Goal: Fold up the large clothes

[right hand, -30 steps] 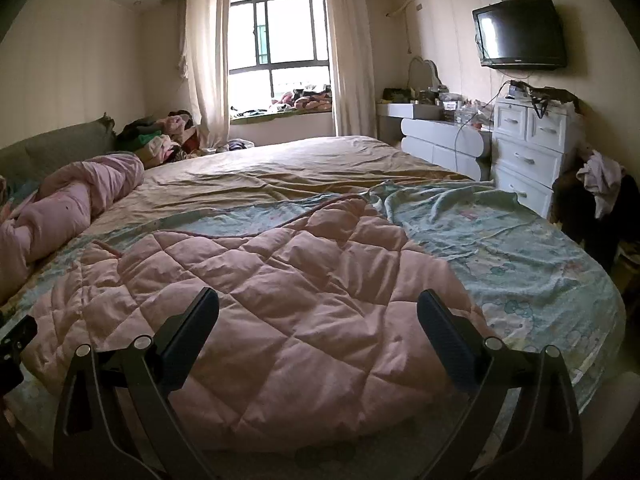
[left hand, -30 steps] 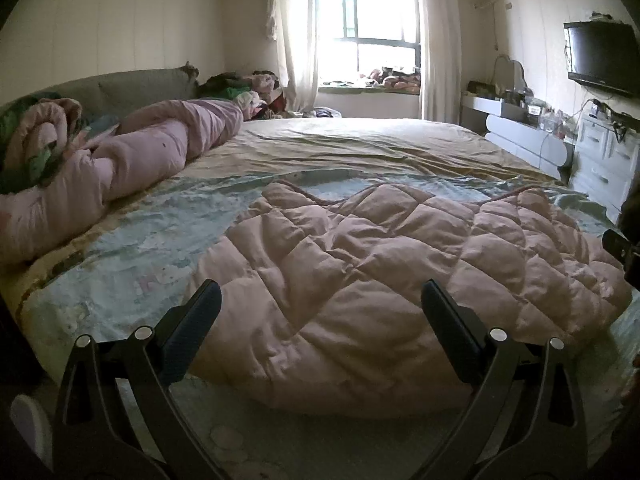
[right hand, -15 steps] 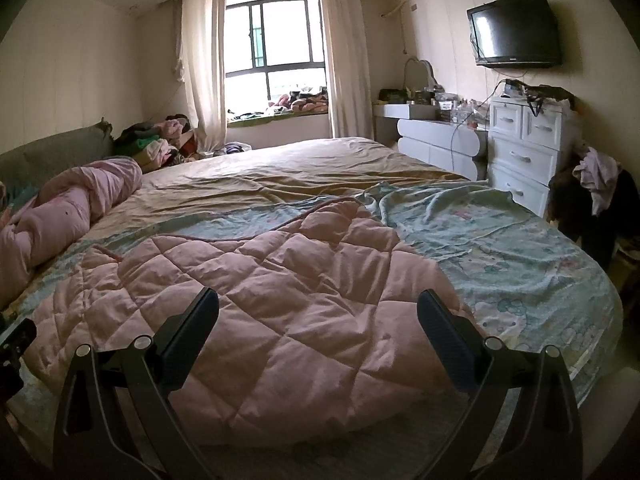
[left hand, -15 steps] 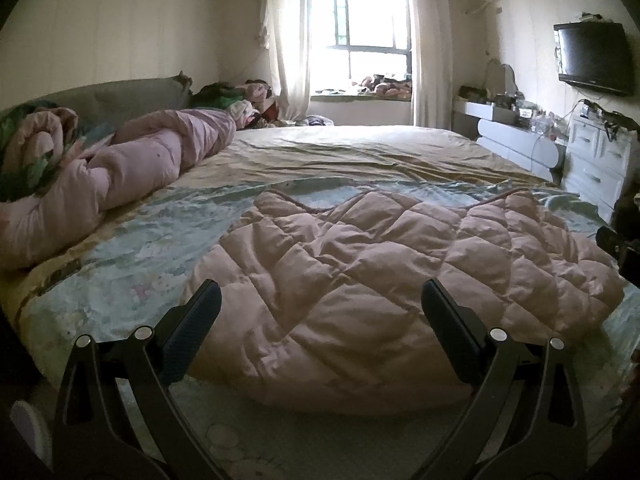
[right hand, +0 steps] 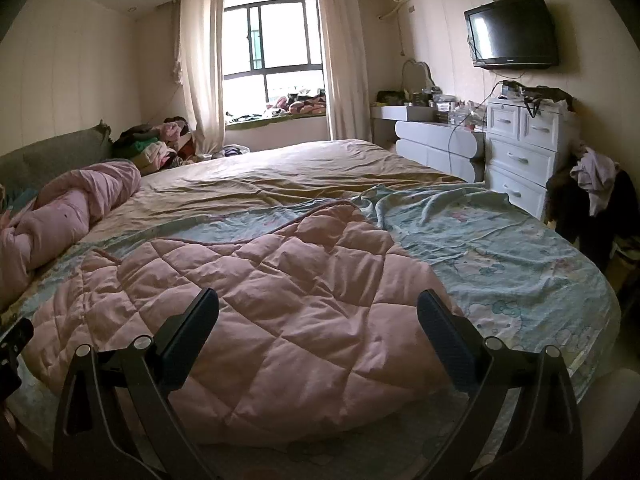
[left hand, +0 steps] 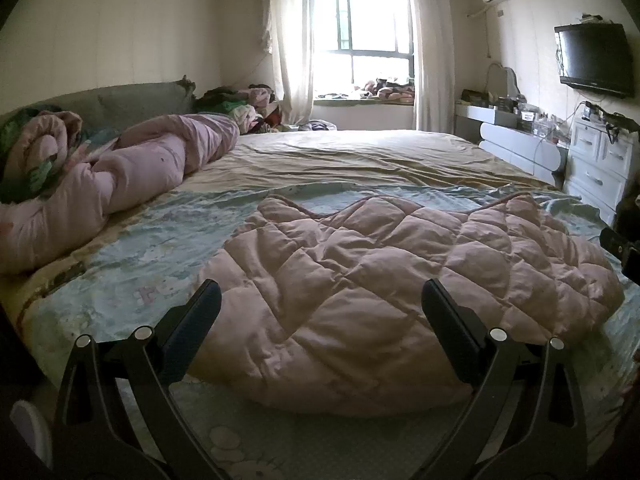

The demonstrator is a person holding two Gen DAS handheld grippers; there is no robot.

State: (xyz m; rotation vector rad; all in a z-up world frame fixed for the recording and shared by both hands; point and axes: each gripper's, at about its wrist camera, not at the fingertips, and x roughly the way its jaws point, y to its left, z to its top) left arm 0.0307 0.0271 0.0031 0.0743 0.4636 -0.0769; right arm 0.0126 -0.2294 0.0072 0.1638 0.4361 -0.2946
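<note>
A pink quilted padded garment [left hand: 400,280] lies spread across the near end of the bed, on a light blue patterned sheet [left hand: 160,240]. In the right wrist view the same garment [right hand: 260,300] fills the lower middle. My left gripper [left hand: 320,320] hovers open above the garment's near edge, nothing between its fingers. My right gripper [right hand: 318,320] is open too, held over the garment's right half. The tip of the right gripper [left hand: 622,246] shows at the right edge of the left wrist view, and the left gripper's tip [right hand: 14,340] at the left edge of the right wrist view.
A rolled pink duvet [left hand: 132,176] lies along the bed's left side by the grey headboard [left hand: 120,102]. White drawers [right hand: 524,152] and a low dresser [right hand: 432,148] stand right of the bed. Clothes hang over a dark chair [right hand: 588,200]. A pile of clothes [right hand: 156,148] sits near the window.
Both grippers have pulled back and risen slightly from the bed; the garment has not moved. Both stay open.
</note>
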